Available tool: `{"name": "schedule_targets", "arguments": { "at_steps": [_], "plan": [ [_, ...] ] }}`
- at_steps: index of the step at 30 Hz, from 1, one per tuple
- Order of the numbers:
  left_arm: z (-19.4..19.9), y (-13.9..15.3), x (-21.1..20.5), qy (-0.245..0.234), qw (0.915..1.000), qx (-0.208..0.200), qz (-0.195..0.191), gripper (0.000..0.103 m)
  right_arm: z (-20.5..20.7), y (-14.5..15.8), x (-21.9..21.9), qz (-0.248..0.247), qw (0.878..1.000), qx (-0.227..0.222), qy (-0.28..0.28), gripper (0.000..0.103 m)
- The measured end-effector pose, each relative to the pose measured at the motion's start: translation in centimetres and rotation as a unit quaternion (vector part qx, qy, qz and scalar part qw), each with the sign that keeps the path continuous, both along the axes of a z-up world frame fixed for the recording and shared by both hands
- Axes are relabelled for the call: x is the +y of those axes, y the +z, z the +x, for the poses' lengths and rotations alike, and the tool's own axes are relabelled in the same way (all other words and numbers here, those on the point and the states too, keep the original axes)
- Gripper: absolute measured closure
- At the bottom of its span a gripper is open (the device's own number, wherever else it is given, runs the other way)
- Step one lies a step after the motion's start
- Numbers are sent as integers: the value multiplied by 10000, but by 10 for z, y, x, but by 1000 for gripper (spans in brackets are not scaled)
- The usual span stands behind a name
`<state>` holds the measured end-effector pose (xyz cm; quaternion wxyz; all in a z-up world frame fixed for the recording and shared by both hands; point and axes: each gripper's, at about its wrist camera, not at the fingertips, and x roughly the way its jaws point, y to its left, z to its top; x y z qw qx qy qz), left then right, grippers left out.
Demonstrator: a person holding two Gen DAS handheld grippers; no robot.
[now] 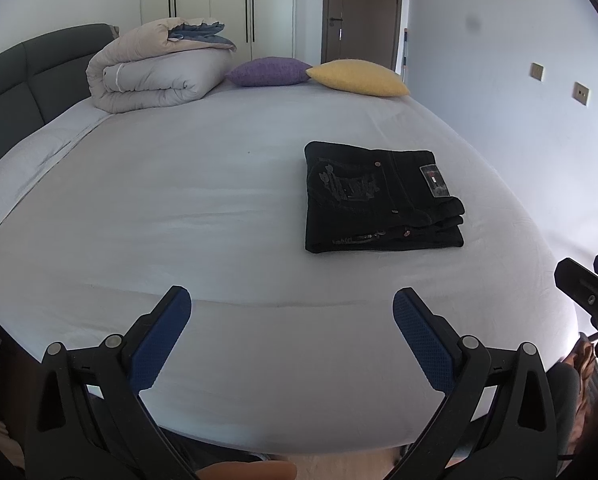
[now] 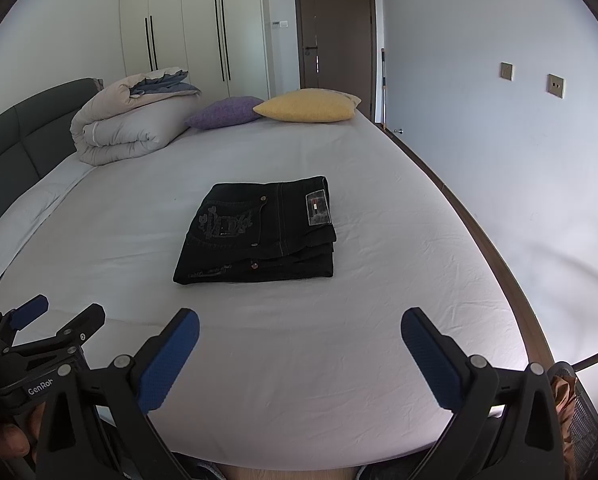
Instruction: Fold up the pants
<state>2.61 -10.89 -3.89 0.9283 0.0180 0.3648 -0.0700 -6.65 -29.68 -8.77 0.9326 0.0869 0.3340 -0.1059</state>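
Black pants [image 1: 379, 200] lie folded into a compact rectangle on the white bed sheet [image 1: 179, 220], back pocket and waist label facing up. In the right wrist view the same pants [image 2: 259, 232] sit straight ahead, mid-bed. My left gripper [image 1: 293, 300] hovers open over the bed's near edge, well short of the pants and to their left, nothing between its blue pads. My right gripper [image 2: 301, 320] is open too, held back from the pants near the front edge. Each gripper shows at the side of the other's view: right gripper [image 1: 591, 284], left gripper [image 2: 55, 316].
A rolled beige duvet [image 1: 159, 72] lies at the headboard end, with a purple cushion [image 1: 267, 72] and a yellow cushion [image 1: 359, 76] beside it. A dark padded headboard [image 1: 31, 76] runs along the left. Wardrobes and a brown door [image 2: 335, 28] stand behind; a wall closes the right side.
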Motion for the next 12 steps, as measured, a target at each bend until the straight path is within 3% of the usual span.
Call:
{"name": "schedule_targets", "arguments": {
  "at_steps": [12],
  "plan": [
    [3, -4, 4, 29, 9999, 115, -102, 0, -1, -4, -2, 36, 10000, 42, 27, 0]
  ]
}}
